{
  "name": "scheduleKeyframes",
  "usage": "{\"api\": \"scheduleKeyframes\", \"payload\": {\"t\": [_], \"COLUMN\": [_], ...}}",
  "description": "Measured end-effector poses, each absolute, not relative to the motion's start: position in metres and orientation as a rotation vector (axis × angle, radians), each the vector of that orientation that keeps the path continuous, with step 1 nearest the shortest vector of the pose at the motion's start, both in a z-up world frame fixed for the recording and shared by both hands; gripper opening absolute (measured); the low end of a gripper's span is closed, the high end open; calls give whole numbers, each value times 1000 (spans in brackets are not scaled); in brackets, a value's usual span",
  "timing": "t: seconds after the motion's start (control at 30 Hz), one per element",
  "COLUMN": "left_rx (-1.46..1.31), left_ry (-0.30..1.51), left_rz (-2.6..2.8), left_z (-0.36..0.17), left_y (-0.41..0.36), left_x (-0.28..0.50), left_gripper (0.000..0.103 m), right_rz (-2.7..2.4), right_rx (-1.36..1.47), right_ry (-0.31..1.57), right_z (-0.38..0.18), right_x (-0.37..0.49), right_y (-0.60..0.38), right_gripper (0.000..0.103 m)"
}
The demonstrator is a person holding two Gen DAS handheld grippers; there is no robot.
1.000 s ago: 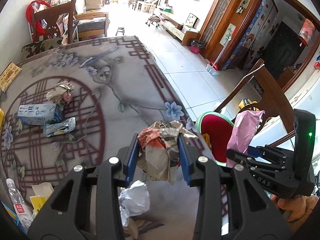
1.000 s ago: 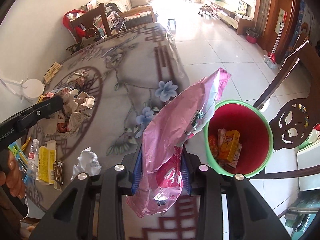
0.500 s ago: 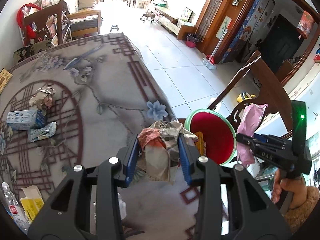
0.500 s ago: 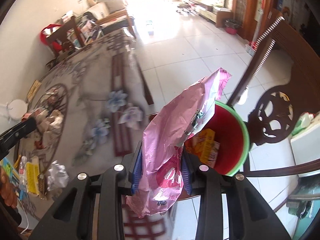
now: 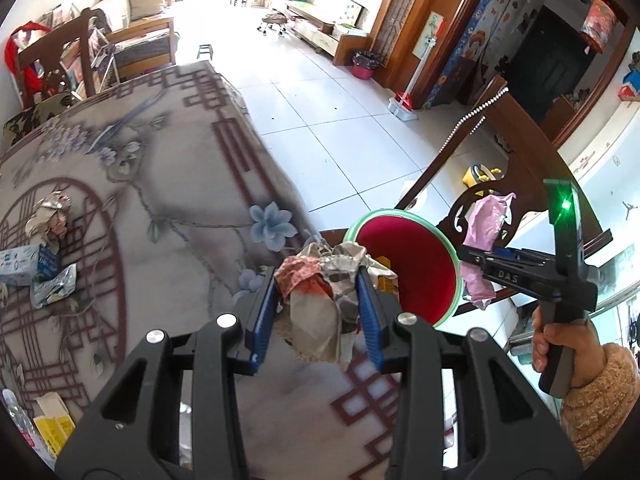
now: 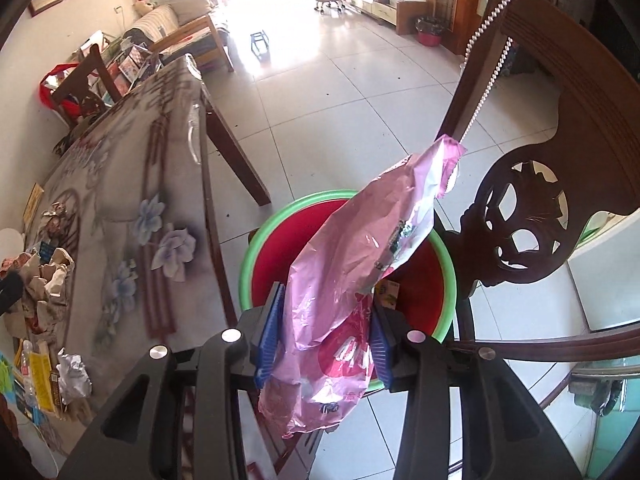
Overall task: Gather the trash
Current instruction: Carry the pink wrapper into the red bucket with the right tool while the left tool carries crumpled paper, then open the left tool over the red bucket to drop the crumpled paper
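Left wrist cam: rides behind own fingers, pitched steeply down, close over table (image 5: 168, 240) edge, facing across tabletop toward far room. Right wrist cam: same mount, tilted steeper, almost directly above red bin (image 6: 276, 256), close. Overlap: bin (image 5: 416, 264) ahead-right of left tool, table (image 6: 120, 184) to left of right tool, carved chair (image 5: 516, 136), (image 6: 568, 120), tiled floor. Right gripper (image 5: 476, 268) also caught in left view.

The patterned table (image 5: 168, 208) bears crumpled wrappers (image 5: 48, 216) and a blue box (image 5: 24, 264).
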State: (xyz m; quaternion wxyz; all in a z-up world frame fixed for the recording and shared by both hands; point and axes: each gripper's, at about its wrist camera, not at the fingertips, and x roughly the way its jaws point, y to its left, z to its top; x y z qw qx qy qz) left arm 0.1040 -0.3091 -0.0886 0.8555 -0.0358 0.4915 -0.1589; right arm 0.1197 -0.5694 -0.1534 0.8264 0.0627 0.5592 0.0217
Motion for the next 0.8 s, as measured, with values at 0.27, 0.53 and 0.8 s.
{"api": "scheduleKeyframes", "payload": {"t": [0.27, 0.53, 0.8], "left_rx": [-12, 39, 114], "left_ry": [1054, 1074, 1057], "left_rz": [-402, -529, -657], "left_z": [-95, -110, -119], "left_y": [-343, -394, -450], "left_x": [118, 143, 155], "left_gripper": [37, 37, 42], "right_rz": [31, -60, -171], "right_rx": [154, 189, 240], "right_ry": [1189, 1144, 1134], "right_z": [-163, -157, -151], "right_x": [127, 118, 95], "right_y": [-583, -609, -642], "right_gripper": [69, 73, 73]}}
